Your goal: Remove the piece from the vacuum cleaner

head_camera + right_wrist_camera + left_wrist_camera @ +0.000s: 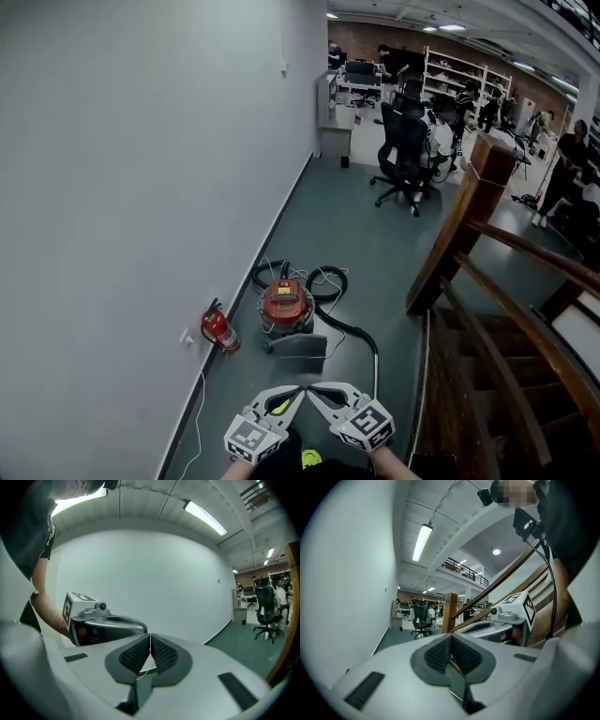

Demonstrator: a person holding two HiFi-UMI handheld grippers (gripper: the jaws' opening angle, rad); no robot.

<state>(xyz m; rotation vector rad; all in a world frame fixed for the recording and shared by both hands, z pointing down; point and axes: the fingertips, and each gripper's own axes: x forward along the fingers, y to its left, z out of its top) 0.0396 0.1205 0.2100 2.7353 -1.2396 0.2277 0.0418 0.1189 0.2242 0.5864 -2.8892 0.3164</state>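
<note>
A red and silver vacuum cleaner (pixel 287 307) stands on the grey floor by the white wall, ahead of me. Its black hose (pixel 330 302) loops round it and runs to a metal tube (pixel 376 373), and a grey floor piece (pixel 301 347) lies in front of it. My left gripper (pixel 298 389) and right gripper (pixel 311 387) are held low at the bottom of the head view, tips almost meeting, well short of the vacuum. Both are shut with nothing between the pads. In the left gripper view the left gripper (pixel 451 635) shows pads pressed together; in the right gripper view the right gripper (pixel 150 635) does too.
A red fire extinguisher (pixel 218 329) lies by the wall left of the vacuum, near a wall socket (pixel 187 337) with a white cable. A wooden stair rail (pixel 487 272) runs along the right. Office chairs (pixel 403 150) and people stand far down the room.
</note>
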